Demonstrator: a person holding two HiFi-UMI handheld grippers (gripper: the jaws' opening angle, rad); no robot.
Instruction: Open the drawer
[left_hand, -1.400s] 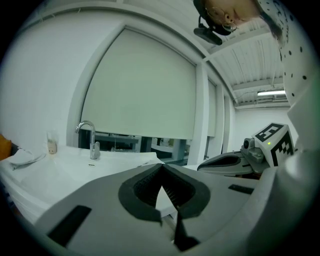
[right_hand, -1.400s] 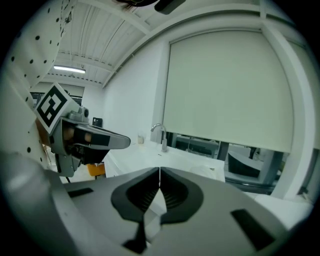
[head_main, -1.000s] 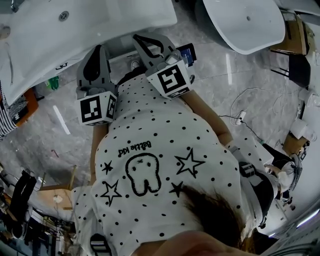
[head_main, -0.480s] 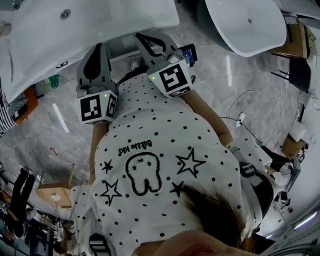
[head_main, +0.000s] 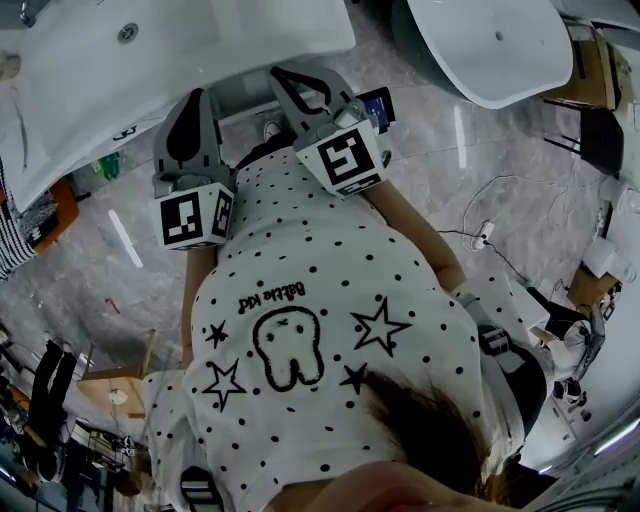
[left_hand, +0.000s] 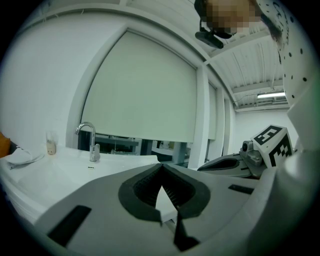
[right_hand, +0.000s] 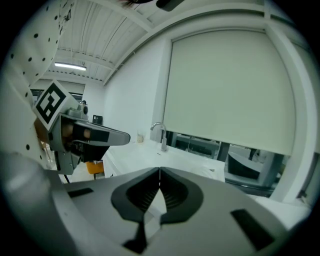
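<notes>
Our right gripper sits with jaws tip to tip; beyond them we see a white counter, its tap, the left gripper alongside.

Two grippers, two white basins, one faucet

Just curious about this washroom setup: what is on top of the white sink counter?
A chrome faucet, a small container and something white, perhaps a cloth, at the left. The left gripper covers the near part of the sink counter.
</notes>
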